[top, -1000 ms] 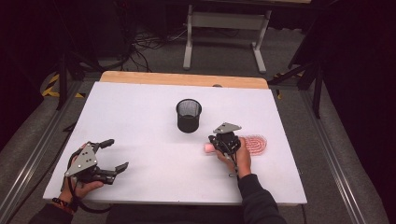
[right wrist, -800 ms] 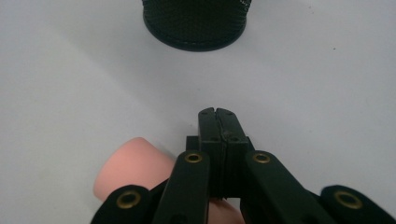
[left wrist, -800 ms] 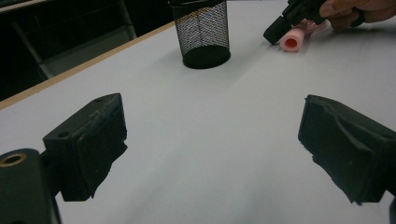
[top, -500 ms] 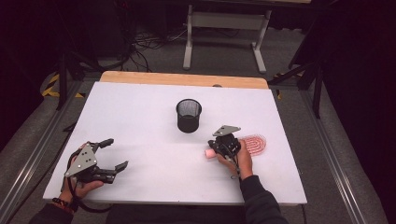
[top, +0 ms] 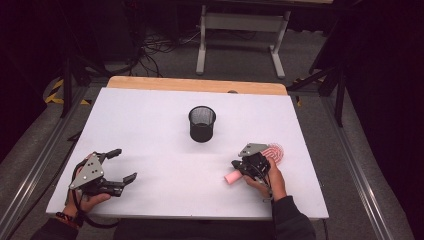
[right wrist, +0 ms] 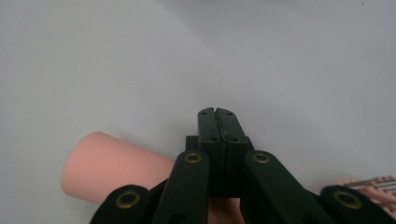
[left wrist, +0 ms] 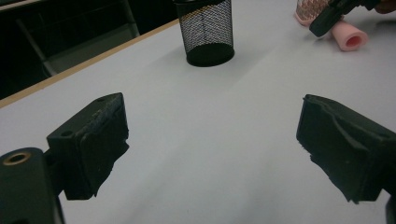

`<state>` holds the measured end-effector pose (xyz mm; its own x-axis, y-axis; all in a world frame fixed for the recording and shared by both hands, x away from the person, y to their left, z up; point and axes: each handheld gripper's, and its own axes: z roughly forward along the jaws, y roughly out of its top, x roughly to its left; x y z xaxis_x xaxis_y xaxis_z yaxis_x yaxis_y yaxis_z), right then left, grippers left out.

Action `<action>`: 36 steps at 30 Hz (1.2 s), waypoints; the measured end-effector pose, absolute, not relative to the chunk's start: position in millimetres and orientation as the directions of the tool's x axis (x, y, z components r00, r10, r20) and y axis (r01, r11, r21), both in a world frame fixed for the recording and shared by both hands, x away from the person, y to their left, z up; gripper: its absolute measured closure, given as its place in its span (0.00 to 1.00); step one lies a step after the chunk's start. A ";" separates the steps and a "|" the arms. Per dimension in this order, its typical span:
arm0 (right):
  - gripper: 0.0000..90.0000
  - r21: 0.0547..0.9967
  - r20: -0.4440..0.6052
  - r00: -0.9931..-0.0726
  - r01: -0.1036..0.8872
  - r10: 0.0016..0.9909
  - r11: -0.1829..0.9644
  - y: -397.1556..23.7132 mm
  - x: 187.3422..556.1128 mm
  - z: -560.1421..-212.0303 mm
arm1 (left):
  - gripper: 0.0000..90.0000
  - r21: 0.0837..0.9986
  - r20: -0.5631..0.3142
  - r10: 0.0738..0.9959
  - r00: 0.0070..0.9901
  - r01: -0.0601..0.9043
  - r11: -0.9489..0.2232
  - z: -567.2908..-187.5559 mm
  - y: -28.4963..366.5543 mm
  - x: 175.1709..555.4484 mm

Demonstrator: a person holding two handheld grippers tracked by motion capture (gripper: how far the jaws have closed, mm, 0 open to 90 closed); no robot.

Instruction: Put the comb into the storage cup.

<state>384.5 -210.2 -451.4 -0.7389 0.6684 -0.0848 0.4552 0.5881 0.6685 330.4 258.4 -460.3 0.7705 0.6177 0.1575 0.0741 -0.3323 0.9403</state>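
1. The pink tube (top: 233, 177) lies on its side on the white counter (top: 150, 130), at the near right, its open end facing left toward my other hand.
2. My right tongs (top: 236, 165) sit right over the tube's right part; from the right tongs' own camera the 2 jaws are pressed flat together with nothing between them, and the tube (right wrist: 112, 169) lies just beside and under them, to their left. Whether they touch it I cannot tell.
3. Just behind my right hand (top: 270, 181) lies a pink ribbed comb-like piece (top: 276, 151), close to the tube's far end.
4. The black mesh cup (top: 202, 123) stands upright mid-counter, well apart from the tube, farther off and to its left.
5. My left tongs (top: 122, 164) rest at the near left, jaws spread wide and released, nothing between them, pointing right across the bare counter.
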 end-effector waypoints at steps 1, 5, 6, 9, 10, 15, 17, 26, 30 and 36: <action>1.00 0.665 -0.088 -0.744 0.452 0.663 0.595 -212.2 381.4 -450.7 | 0.11 0.939 0.159 0.617 0.771 0.074 -0.334 -460.2 258.2 330.4; 1.00 0.648 -0.090 -0.758 0.448 0.646 0.616 -217.5 371.6 -449.2 | 0.11 0.939 0.157 0.616 0.772 0.077 -0.336 -460.7 257.8 330.7; 0.99 0.645 -0.094 -0.762 0.444 0.641 0.622 -218.6 369.7 -449.0 | 0.11 0.938 0.158 0.615 0.772 0.077 -0.338 -460.6 258.0 330.8; 0.99 0.637 -0.099 -0.767 0.441 0.634 0.632 -221.6 364.4 -448.3 | 0.11 0.937 0.157 0.614 0.774 0.080 -0.341 -460.7 258.0 330.9; 0.98 0.635 -0.103 -0.766 0.441 0.635 0.635 -222.3 362.9 -448.1 | 0.11 0.936 0.157 0.612 0.775 0.081 -0.342 -460.8 257.9 331.0; 0.98 0.627 -0.122 -0.766 0.433 0.631 0.647 -228.5 353.4 -447.1 | 0.11 0.936 0.156 0.611 0.776 0.082 -0.344 -460.9 258.0 331.2; 0.98 0.628 -0.115 -0.766 0.437 0.633 0.644 -233.0 349.7 -447.1 | 0.11 0.936 0.155 0.612 0.776 0.083 -0.342 -461.0 257.9 331.3; 0.94 0.615 -0.148 -0.761 0.430 0.632 0.661 -249.7 333.8 -446.1 | 0.11 0.933 0.155 0.610 0.777 0.088 -0.350 -461.8 256.9 331.9; 0.92 0.605 -0.166 -0.756 0.429 0.634 0.670 -256.2 326.6 -445.1 | 0.11 0.933 0.154 0.611 0.777 0.090 -0.349 -461.8 257.2 332.1; 0.93 0.607 -0.175 -0.735 0.444 0.656 0.659 -266.2 322.1 -443.1 | 0.11 0.931 0.154 0.609 0.778 0.091 -0.352 -462.0 257.3 332.4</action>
<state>322.1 -266.2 -443.1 -0.7347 0.6555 -0.1747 0.4440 0.6593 0.6067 332.4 257.3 -462.0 0.7782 0.6088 0.1539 0.0914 -0.3523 0.9314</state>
